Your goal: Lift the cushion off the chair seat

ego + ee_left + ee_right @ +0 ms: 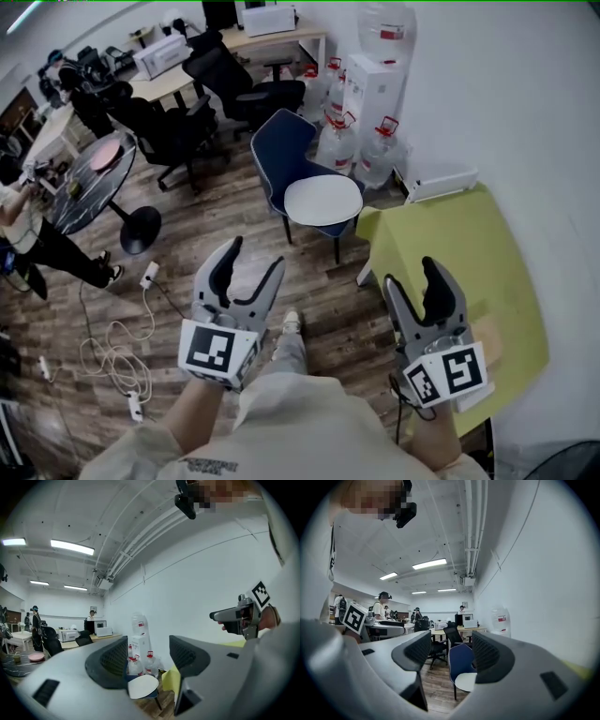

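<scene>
The person stands well apart from the chair, and the cushion, white and round, lies flat on its blue seat, not yet touched. The left hand-held gripper has its jaws wide and nothing between them; the right hand-held gripper is the same, wide and empty. I think the danger is in the grip: the cushion looks thin and flat, so jaws that catch only its edge may let it fold and slip down. The chair looks light and could be dragged with it. The corner of the green counter is just beside the seat, so the right hand-held gripper may knock it. Behind the chair, by the wall, stand clear jugs with red caps; I cannot tell how full they are.
</scene>
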The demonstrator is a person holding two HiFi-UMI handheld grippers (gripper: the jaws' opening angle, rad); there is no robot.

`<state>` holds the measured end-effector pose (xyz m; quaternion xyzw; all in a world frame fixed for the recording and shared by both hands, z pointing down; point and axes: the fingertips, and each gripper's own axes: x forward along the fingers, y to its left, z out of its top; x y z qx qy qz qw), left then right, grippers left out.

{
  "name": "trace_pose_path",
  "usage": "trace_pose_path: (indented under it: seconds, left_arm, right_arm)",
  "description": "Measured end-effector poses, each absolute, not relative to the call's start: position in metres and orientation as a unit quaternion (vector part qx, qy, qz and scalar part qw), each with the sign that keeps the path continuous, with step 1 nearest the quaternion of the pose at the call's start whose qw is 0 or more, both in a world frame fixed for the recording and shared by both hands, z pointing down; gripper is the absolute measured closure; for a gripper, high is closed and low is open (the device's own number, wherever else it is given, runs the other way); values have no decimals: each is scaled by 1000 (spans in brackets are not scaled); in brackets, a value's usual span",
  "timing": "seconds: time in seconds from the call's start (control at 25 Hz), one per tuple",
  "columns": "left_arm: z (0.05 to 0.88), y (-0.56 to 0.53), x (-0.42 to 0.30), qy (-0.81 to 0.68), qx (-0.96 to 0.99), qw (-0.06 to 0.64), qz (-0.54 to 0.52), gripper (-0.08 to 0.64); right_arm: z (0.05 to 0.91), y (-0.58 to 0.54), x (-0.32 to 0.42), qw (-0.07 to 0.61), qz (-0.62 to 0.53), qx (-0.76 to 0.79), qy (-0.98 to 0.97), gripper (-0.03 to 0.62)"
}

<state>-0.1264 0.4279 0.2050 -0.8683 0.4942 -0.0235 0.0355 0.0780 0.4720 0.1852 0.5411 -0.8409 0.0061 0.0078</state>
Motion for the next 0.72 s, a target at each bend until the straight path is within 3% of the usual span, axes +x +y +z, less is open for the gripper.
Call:
trace_pose_path:
  seconds: [0.72]
  left_arm:
    - [257, 156, -153, 477, -874, -30, -82, 290]
  right_arm:
    - [238, 212, 49, 85, 62, 557, -824, 311]
